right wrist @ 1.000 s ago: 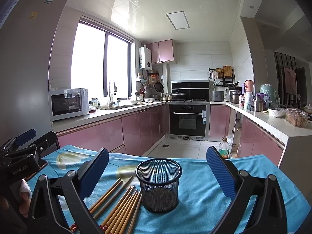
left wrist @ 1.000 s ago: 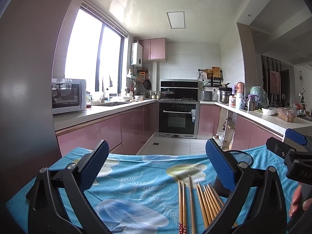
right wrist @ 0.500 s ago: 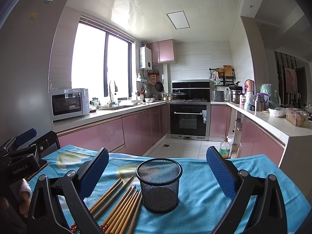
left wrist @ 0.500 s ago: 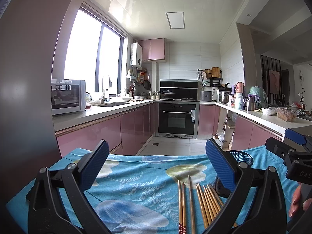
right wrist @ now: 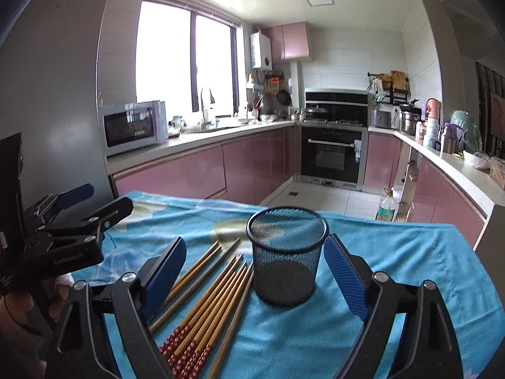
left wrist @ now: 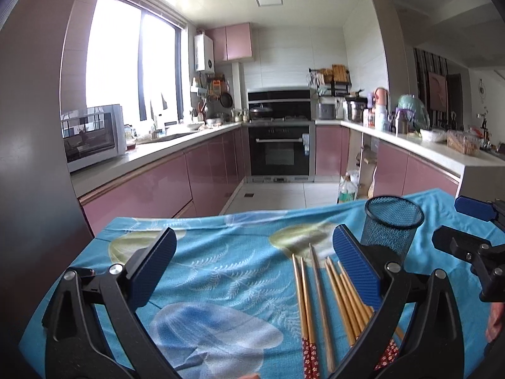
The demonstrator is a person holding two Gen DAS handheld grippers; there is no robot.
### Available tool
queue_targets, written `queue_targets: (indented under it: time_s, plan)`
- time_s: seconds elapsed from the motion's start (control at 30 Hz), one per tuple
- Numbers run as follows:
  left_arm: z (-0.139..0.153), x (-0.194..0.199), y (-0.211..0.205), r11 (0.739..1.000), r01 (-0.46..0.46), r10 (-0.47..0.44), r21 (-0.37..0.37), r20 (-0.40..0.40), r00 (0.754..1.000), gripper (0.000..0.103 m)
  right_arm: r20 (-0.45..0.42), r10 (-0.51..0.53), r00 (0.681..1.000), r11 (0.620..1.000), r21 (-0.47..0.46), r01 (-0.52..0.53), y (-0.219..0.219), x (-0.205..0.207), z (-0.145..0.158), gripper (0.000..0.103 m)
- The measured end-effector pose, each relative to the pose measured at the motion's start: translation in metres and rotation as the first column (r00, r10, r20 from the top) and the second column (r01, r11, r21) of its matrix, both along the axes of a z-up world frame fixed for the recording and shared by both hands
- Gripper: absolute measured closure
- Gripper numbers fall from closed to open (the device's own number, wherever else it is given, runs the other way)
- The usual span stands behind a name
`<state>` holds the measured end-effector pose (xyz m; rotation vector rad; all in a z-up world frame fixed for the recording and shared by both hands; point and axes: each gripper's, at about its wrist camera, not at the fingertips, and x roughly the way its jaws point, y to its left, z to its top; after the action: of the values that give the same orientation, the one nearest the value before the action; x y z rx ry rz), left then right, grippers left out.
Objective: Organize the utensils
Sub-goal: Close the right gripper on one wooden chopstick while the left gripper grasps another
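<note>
Left claw [left wrist: 252, 271]: released, its blue pads spread wide with nothing between them but cloth; it hangs over the bench pointing slightly down.
Left claw's target: the bundle of long bamboo chopsticks with red patterned handles [left wrist: 331, 303] lies just inside and partly under the right-hand pad, so the sticks sit off to that side rather than midway between the pads.
Chopsticks: loose and roughly parallel, flat on the blue floral cloth covering the bench [left wrist: 221, 268], tips toward the kitchen, handles toward the camera; none is in the cup.
Cup: the black wire-mesh cylindrical holder [right wrist: 285, 252] stands upright and empty, just right of the sticks and almost touching the nearest one.
Right claw [right wrist: 252, 268]: closing, jaws not yet gripping; the mesh holder stands between them, close to the right pad, while the left pad overlaps the outer chopsticks.
Step in hand: by my reading, the start; the right claw moves to steady the holder while the left lines up on the sticks.
Next move: likely the left claw must shift toward the sticks, drop low, and pinch a few near mid-length.
Risk: thin round sticks may roll or fan apart.
</note>
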<state>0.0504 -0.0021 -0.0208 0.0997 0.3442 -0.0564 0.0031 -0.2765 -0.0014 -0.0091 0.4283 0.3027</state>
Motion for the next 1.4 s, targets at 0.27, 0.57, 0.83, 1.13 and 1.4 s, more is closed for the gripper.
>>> queue_targets:
  time_s: [0.27, 0.57, 0.83, 1.13, 1.4]
  plan:
    - [-0.042, 0.039, -0.003, 0.996, 0.064, -0.050, 0.055, -0.236, 0.971, 0.020, -0.264, 0.049, 0.963, 0.994, -0.084, -0.074, 0.028, 0.029, -0.047, 0.057]
    - [-0.082, 0.066, -0.012, 0.987, 0.148, -0.113, 0.056, -0.400, 0.909, 0.037, -0.395, 0.036, 0.918, 0.991, -0.104, -0.084, 0.035, 0.050, -0.073, 0.061]
    - [-0.094, 0.080, -0.022, 0.979, 0.190, -0.135, 0.073, -0.467, 0.874, 0.040, -0.433, 0.036, 0.901, 0.991, -0.098, -0.087, 0.031, 0.057, -0.080, 0.064]
    - [-0.100, 0.093, -0.022, 0.977, 0.211, -0.160, 0.041, -0.519, 0.840, 0.042, -0.448, 0.027, 0.894, 0.989, -0.118, -0.089, 0.035, 0.066, -0.084, 0.066]
    - [-0.098, 0.110, -0.027, 0.978, 0.207, -0.176, -0.001, -0.535, 0.826, 0.062, -0.457, 0.040, 0.889, 0.987, -0.119, -0.106, 0.039, 0.077, -0.083, 0.081]
